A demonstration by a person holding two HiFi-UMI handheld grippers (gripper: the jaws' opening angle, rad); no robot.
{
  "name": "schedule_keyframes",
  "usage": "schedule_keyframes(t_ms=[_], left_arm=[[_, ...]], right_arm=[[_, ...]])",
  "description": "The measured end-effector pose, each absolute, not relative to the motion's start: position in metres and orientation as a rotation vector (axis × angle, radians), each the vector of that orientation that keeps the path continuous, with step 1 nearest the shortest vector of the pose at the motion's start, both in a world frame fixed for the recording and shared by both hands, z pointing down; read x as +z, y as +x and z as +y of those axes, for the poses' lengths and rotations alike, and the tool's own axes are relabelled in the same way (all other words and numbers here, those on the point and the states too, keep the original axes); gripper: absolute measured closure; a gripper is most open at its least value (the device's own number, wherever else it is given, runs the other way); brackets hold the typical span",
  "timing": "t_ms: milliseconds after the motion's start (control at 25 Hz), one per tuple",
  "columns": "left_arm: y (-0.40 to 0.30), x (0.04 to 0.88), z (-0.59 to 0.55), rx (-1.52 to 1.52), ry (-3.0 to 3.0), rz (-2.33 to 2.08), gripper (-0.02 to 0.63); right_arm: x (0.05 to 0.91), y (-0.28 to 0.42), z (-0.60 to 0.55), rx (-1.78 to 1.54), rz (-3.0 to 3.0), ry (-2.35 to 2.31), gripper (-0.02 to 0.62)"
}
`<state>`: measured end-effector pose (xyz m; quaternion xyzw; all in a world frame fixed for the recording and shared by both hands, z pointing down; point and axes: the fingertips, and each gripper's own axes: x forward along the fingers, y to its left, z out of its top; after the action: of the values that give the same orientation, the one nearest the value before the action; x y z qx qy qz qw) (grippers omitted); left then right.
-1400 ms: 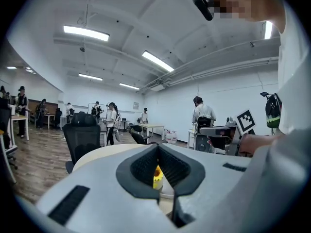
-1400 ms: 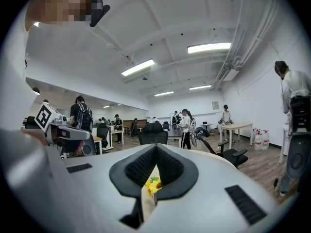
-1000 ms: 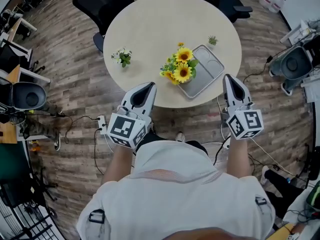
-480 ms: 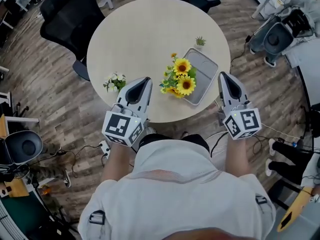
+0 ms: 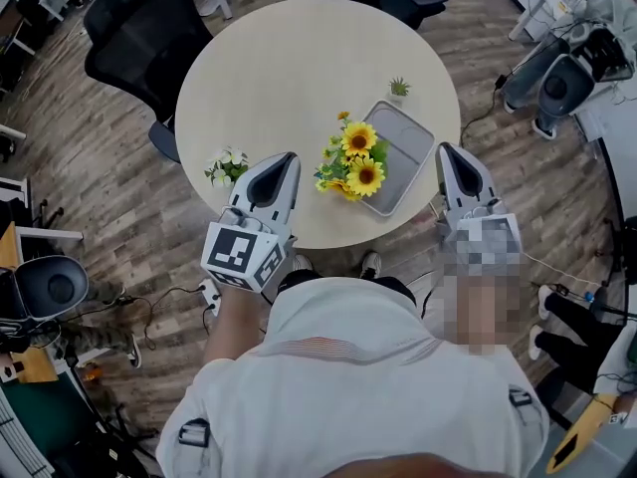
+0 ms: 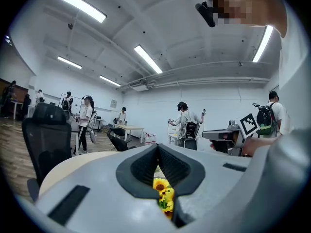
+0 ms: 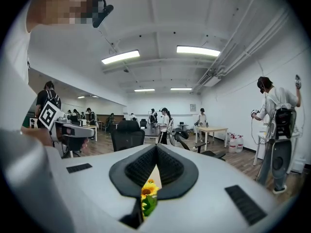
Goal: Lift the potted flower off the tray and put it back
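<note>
Yellow potted flower [image 5: 356, 159] stands at the tray's [image 5: 406, 139] edge; left gripper [image 5: 288, 158] and right gripper [image 5: 445, 150] flank it, both closed, empty.

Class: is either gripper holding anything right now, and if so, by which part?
Nothing. Both the left gripper and right gripper are shut and empty.

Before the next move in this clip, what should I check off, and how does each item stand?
1. Left gripper open for a grasp: not ok; jaws together, empty.
2. Right gripper open for a grasp: not ok; jaws together, empty.
3. Potted sunflowers seated on the grey tray: cannot tell; blooms hide the pot.
4. Both grippers aimed at the sunflowers: ok; blooms show beyond both jaws.
5. Small green plant clear of the sunflowers: ok; apart, by the tray's far corner.
</note>
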<state>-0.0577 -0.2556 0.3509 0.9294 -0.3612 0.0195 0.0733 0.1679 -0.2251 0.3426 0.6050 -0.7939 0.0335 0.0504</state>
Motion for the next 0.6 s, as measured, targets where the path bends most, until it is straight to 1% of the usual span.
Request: schedule_keyframes(t_ms=[320, 360, 440, 480, 600], left_arm=[[-0.038, 0.347, -0.247, 0.063, 2.778, -1.128, 0.601], [-0.037, 0.347, -0.246, 0.065, 2.779, -1.127, 0.6], [-0.034, 0.346, -0.244, 0.065, 2.782, -1.122, 0.601], [-0.032, 0.345, -0.243, 0.064, 2.784, -1.117, 0.601], [-0.029, 0.342, -0.241, 0.056, 2.789, -1.101, 0.601]], right_arm=[[0.345, 0.192, -0.225, 0.161, -2.458, 1.824, 0.59], [0.346, 0.192, -0.225, 0.181, -2.471, 1.818, 0.569], [0.35, 0.192, -0.223, 0.222, -2.491, 1.792, 0.495], [0.351, 0.19, -0.222, 0.236, -2.501, 1.774, 0.47], [0.353, 0.185, -0.222, 0.244, -2.53, 1.733, 0.323]])
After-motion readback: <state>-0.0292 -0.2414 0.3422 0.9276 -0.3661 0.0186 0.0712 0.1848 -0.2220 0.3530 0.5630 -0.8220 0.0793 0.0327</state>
